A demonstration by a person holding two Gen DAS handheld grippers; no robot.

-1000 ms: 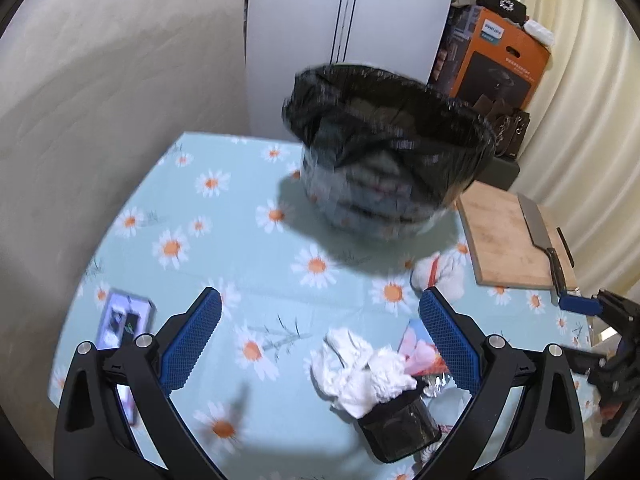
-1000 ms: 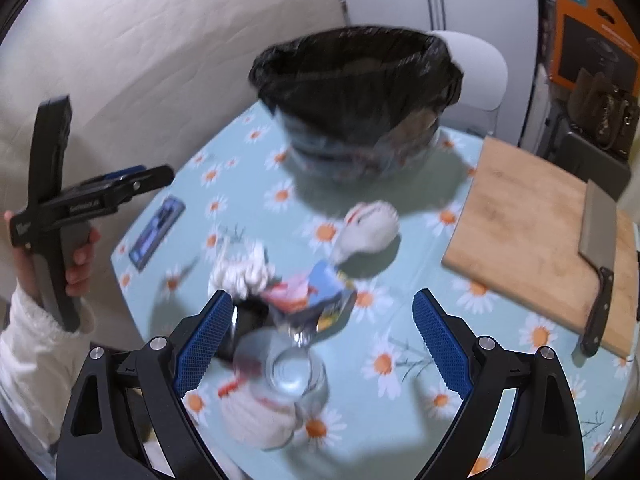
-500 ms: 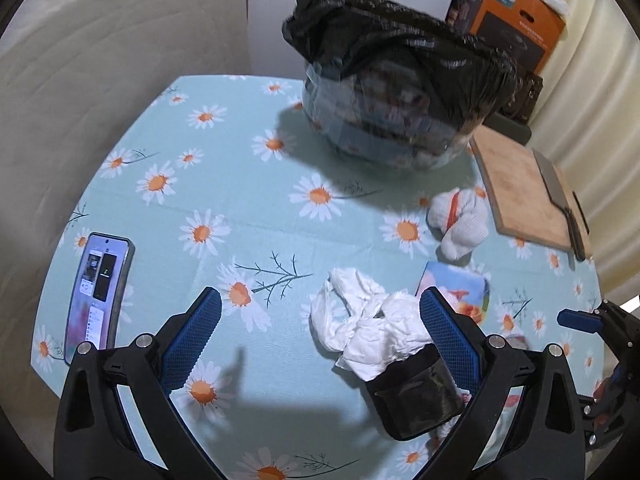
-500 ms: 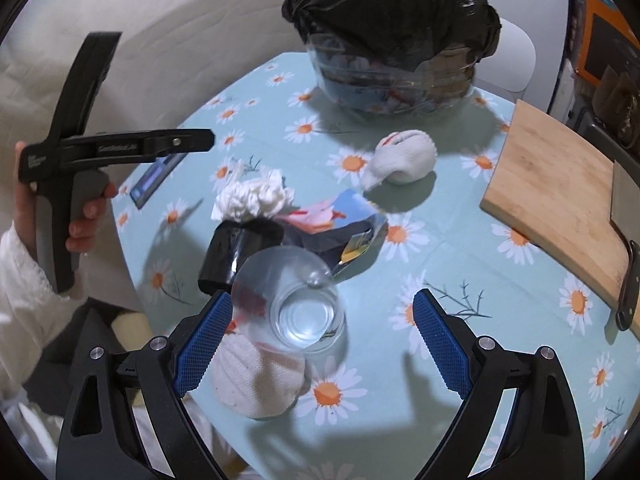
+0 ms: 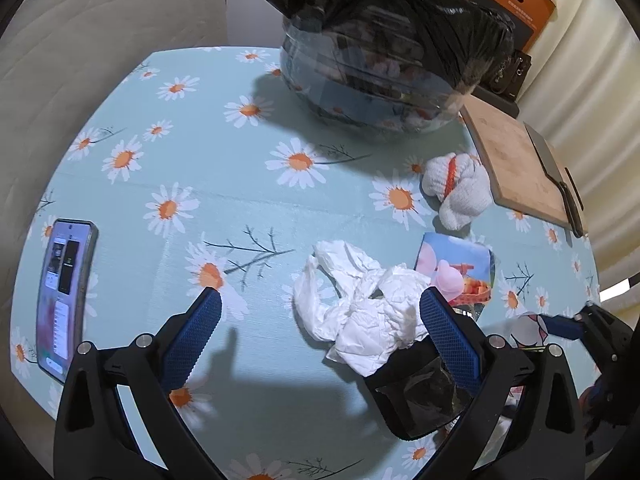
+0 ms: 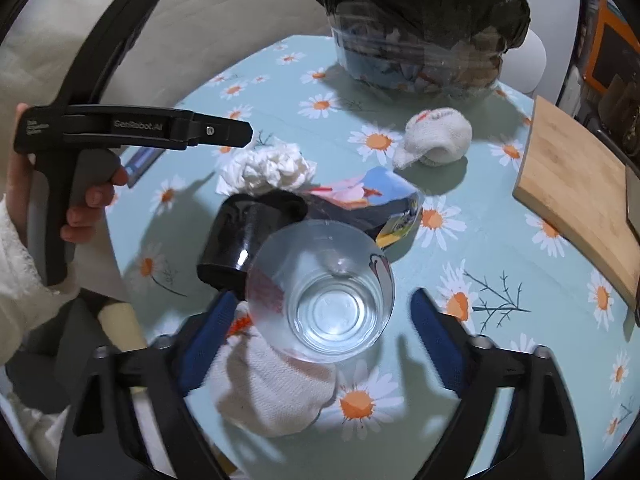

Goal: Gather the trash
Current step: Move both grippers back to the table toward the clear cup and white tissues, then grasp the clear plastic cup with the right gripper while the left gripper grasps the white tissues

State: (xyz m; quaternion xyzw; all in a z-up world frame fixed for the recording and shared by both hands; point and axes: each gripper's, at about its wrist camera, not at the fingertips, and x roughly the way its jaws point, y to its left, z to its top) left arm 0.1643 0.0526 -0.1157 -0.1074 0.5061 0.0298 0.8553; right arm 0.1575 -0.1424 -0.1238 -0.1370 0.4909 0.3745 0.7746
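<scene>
Around one bag-lined trash bin (image 6: 420,28) on the daisy tablecloth (image 5: 224,184) lie two balled white socks (image 6: 436,140) (image 6: 272,388), one crumpled tissue (image 5: 360,312), one snack wrapper (image 5: 456,268), one black cup (image 6: 244,236) and one clear glass (image 6: 324,292). Left of the bin lies one phone (image 5: 64,300). To the bin's right sits one wooden cutting board (image 5: 516,164), bearing one cleaver (image 5: 560,184).

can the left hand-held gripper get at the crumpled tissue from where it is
Probably yes. The left hand-held gripper is open, and the tissue lies partly between its fingers with nothing on top. A black cup touches the tissue's near side and may get nudged.
</scene>
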